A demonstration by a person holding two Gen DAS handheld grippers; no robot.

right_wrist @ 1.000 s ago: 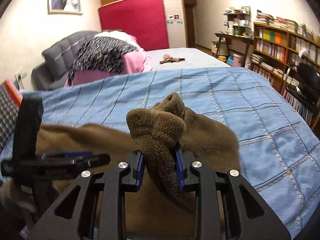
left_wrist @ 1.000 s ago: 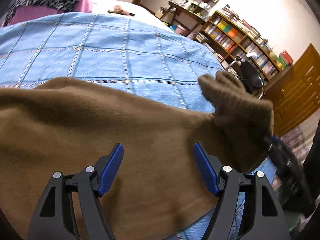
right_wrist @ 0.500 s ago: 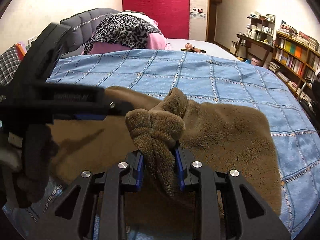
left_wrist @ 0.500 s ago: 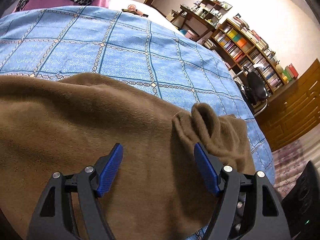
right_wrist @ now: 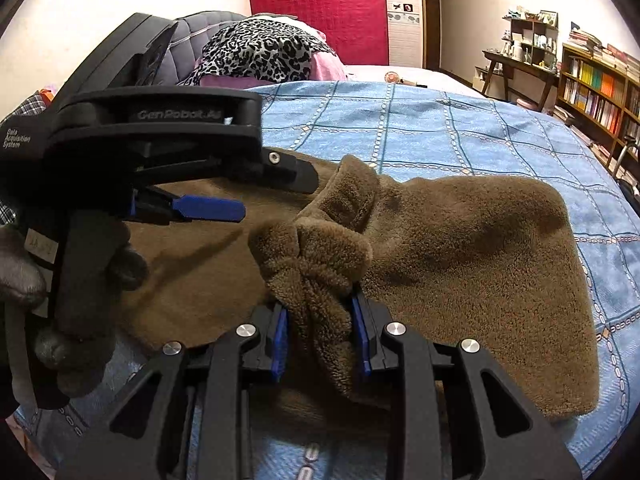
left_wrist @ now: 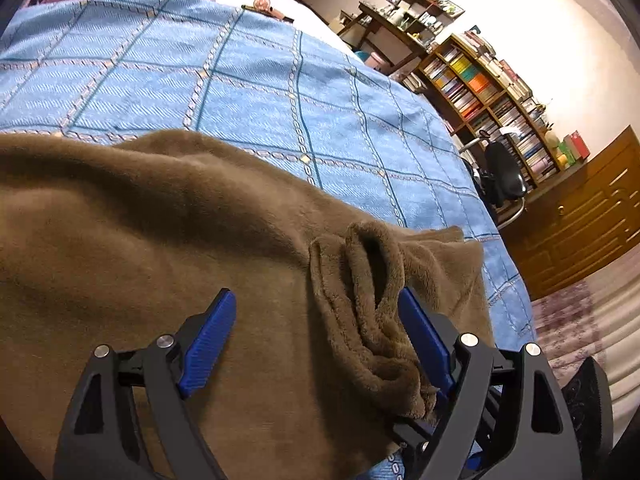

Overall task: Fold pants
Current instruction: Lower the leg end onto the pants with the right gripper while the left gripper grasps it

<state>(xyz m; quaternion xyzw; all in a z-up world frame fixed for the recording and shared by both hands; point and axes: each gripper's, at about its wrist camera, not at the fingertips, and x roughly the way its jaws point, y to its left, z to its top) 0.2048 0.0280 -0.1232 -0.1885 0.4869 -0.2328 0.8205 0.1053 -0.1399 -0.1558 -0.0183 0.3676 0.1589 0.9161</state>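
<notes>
So the pants [right_wrist: 460, 248] are this fuzzy brown fleece pair, spread across the near part of the blue checked bedspread [left_wrist: 280, 92], and from my right camera they run roughly left to right, with the rounded right end stopping just short of the bed's right edge. My right gripper [right_wrist: 320, 332] has its blue pads clamped on a scrunched-up wad of the fleece that puffs out above the fingers in a knotty lump. My left gripper [left_wrist: 316, 336] sits over the flat brown stretch with its jaws opening wide; the bunched fold lies against the inside of its right pad [left_wrist: 424, 336] but nothing is pinched, and the left pad [left_wrist: 208, 340] is clear of the fabric fold. In the right view I can see the left tool held in a dark-gloved hand [right_wrist: 80, 280] at the left. Far side of the bedspread is all open, with a leopard-print pile [right_wrist: 260, 52] way at the back and bookshelves [left_wrist: 492, 92] off to the right.
</notes>
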